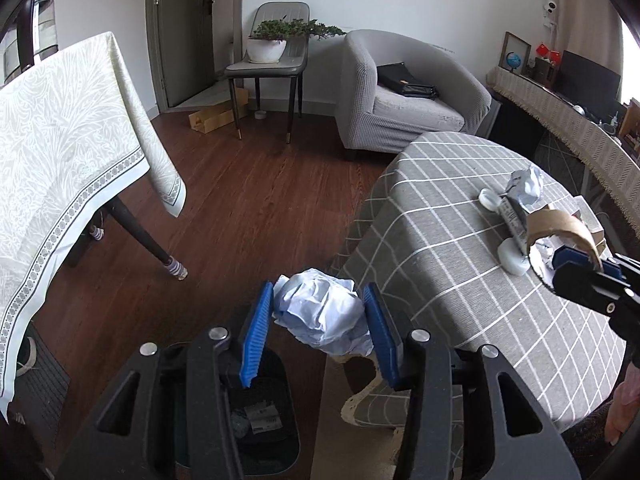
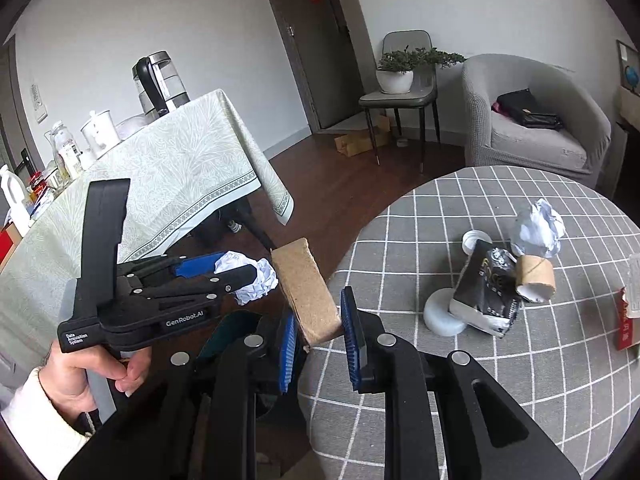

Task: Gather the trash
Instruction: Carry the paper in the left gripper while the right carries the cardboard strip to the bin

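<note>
Gripping crumpled pale-blue paper, left gripper; right gripper pinches brown cardboard ring.

Two paper wads, two cardboard rolls, two white caps.

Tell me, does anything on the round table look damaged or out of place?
Yes. A crushed black packet lies among two white lids, a crumpled paper ball and a cardboard tube on the checked tablecloth: uncollected litter.
</note>
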